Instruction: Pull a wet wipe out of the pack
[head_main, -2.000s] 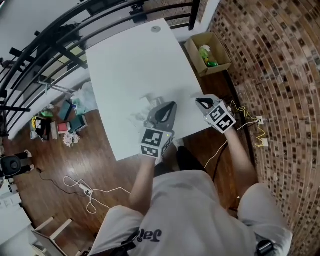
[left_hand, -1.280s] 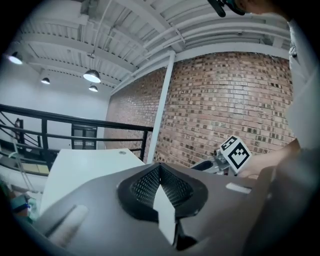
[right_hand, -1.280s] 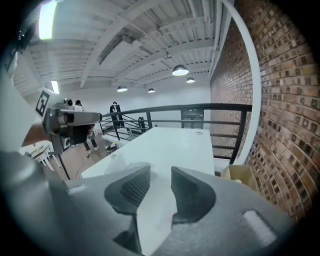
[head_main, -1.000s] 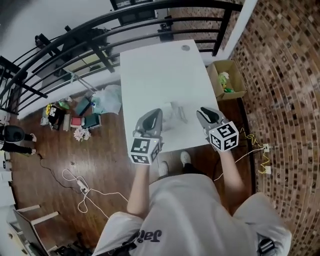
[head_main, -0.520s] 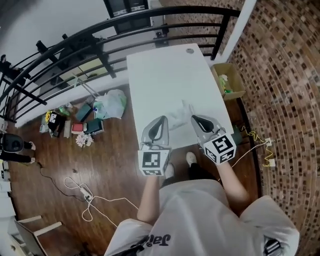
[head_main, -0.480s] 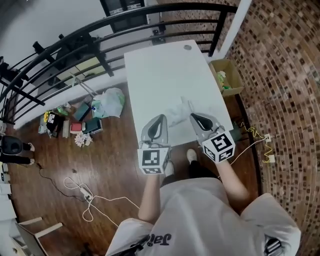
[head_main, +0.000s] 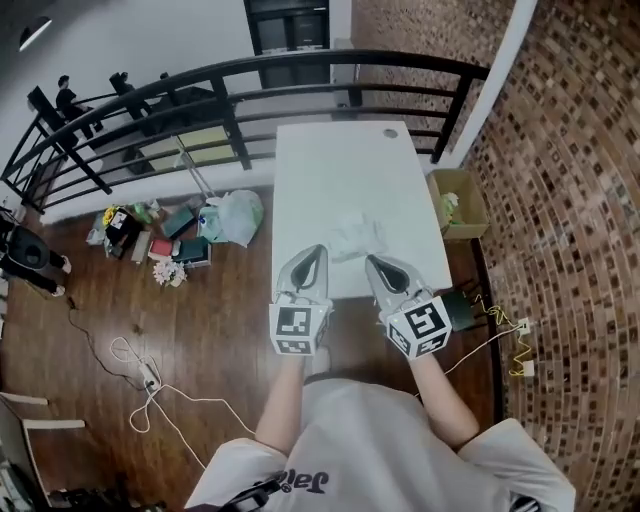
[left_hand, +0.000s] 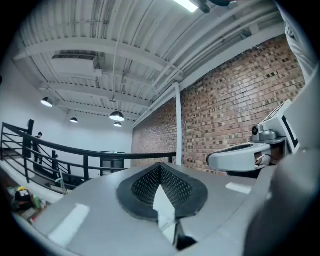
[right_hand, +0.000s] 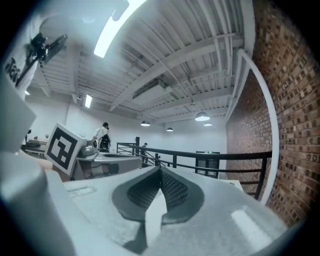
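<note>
Head view: two grippers, both clenched, held level over the near edge of one white table (head_main: 340, 165).
Left gripper (head_main: 316, 252): mesh pads (left_hand: 144, 186) pressed tip to tip in the left gripper view. Right gripper (head_main: 371, 262): pads likewise closed tip to tip in the right gripper view. Wet wipe heap (head_main: 357, 236): one, crumpled and white, pack and sheet not told apart, lying on the table just beyond both sets of tips, clear of both. Marker cubes (head_main: 297, 330): two, one per gripper. Cardboard box (head_main: 458, 203): one, on the floor beside the table.
</note>
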